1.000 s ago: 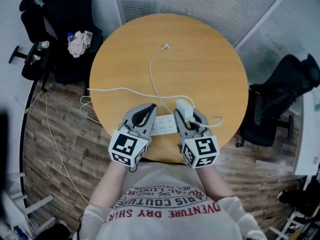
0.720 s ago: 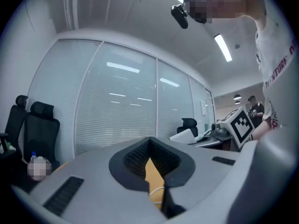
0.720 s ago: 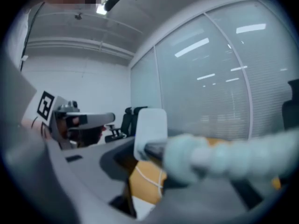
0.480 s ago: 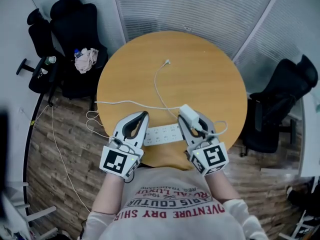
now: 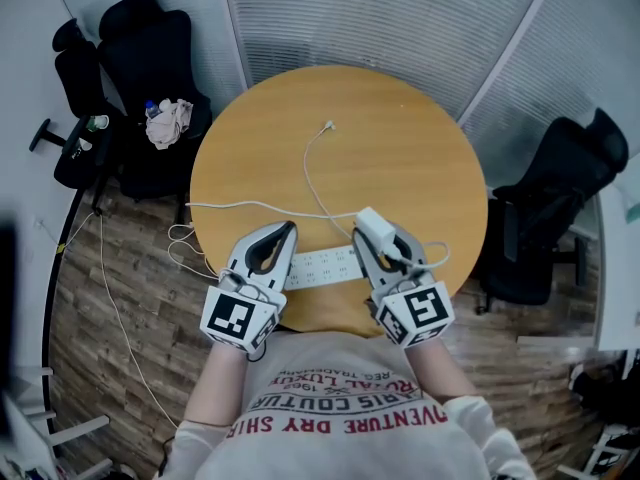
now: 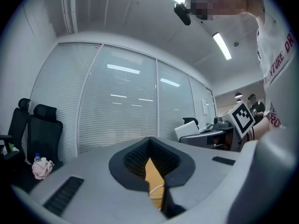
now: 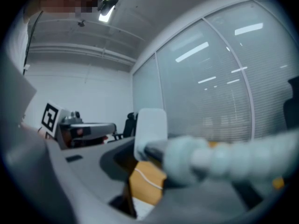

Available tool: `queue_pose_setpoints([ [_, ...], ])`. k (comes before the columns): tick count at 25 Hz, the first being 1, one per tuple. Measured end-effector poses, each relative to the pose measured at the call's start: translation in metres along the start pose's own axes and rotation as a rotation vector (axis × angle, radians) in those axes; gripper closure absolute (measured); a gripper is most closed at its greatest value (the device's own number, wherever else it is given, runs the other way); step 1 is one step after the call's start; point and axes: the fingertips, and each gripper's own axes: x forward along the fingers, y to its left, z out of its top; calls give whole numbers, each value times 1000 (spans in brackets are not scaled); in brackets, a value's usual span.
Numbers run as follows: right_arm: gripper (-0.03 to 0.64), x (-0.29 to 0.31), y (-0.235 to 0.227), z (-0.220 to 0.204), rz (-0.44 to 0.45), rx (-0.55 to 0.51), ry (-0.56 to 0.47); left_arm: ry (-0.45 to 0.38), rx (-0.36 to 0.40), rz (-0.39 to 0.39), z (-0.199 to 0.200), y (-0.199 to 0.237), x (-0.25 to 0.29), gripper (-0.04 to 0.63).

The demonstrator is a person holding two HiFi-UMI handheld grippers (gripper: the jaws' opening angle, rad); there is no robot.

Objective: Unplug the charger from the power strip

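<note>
A white power strip [image 5: 325, 265] lies near the front edge of the round wooden table [image 5: 400, 148]. My right gripper [image 5: 378, 238] is shut on the white charger [image 5: 372, 226], which it holds above the strip's right end and apart from it. In the right gripper view the charger [image 7: 150, 129] stands upright between the jaws of that gripper [image 7: 154, 153]. The charger's thin white cable [image 5: 312, 168] trails across the table to a loose plug. My left gripper [image 5: 275, 243] hovers over the strip's left end, shut and empty; the left gripper view shows its jaws [image 6: 150, 143] together.
The strip's own cord [image 5: 230, 206] runs left off the table to loops on the wooden floor. Black office chairs [image 5: 140, 58] stand at the left, one bearing a cloth and a bottle. Another black chair [image 5: 560, 198] is at the right. Blinds line the back wall.
Both grippers have lifted off the table, the right one carrying the charger up from the strip. More of the strip shows between them. Little has moved in the last half second.
</note>
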Motion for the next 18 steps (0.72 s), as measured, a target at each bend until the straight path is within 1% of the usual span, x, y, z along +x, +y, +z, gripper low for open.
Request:
queue_pose_setpoints([
  [7,463,2,1,-2,7,11,5,12,-11,4,-3,-1,0,561],
  [12,463,3,8,-4,10,-31,14,19,-20,7,-7,-2,-2,561],
  [18,462,7,9,-5,7,-35,16,32,-15,-7,-10,-1,1,561],
])
